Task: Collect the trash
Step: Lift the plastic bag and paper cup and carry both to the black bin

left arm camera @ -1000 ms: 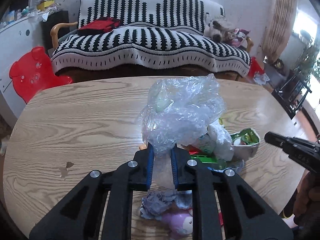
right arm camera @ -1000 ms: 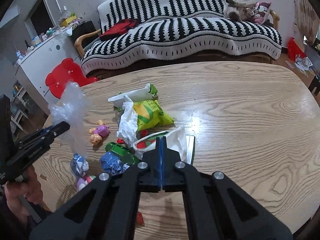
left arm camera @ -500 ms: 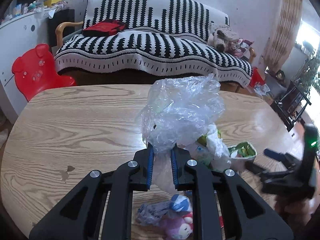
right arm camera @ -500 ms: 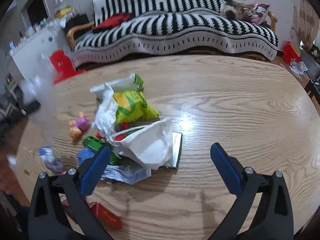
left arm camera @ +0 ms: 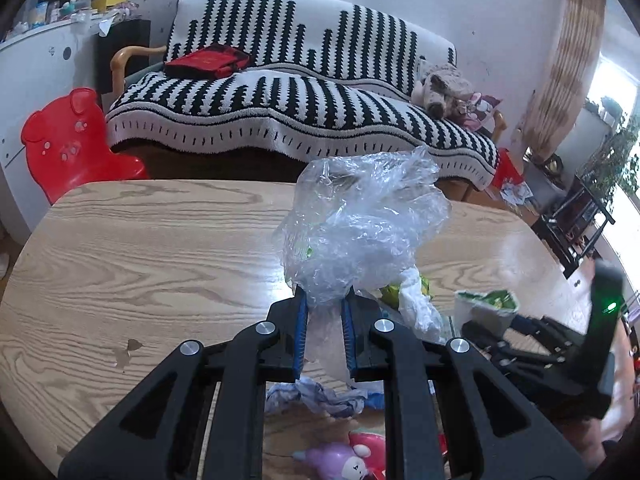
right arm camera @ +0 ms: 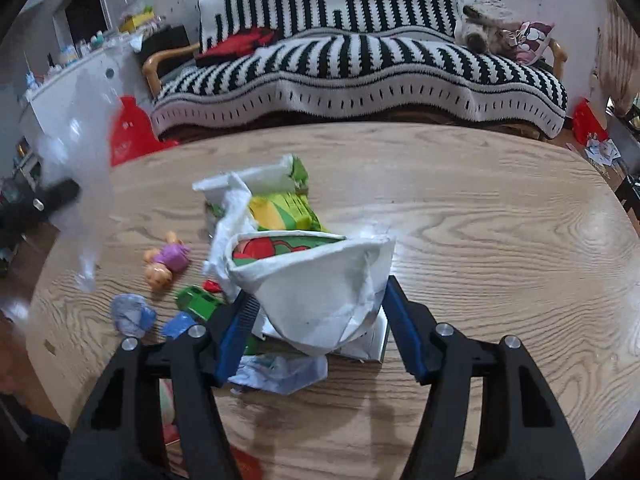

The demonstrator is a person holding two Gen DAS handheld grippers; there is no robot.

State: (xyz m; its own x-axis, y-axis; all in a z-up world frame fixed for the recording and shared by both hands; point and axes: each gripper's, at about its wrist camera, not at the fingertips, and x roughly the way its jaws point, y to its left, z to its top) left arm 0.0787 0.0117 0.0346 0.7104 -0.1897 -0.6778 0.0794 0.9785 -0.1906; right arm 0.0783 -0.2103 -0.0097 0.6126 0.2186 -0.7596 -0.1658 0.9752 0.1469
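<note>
Two grippers over wooden table (right arm camera: 480,208). Left gripper (left arm camera: 323,330): clenched on clear plastic bag (left arm camera: 360,224), bag bunched and held up above tabletop. Right gripper (right arm camera: 320,332): spread wide, fingers either side of white open-topped wrapper (right arm camera: 316,280), contact not discernible. Heaped behind wrapper: green-yellow snack packet (right arm camera: 280,212), crumpled tissue (right arm camera: 232,216). Alongside, left: small doll (right arm camera: 166,264), green toy car (right arm camera: 198,306), blue-white paper wad (right arm camera: 132,314). Beyond table: striped sofa (right arm camera: 360,60).

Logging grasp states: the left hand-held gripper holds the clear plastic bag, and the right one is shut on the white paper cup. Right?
Not quite. The right hand-held gripper is open, its jaws either side of the white paper cup, per the right wrist view. The left hand-held gripper does hold the clear plastic bag.
</note>
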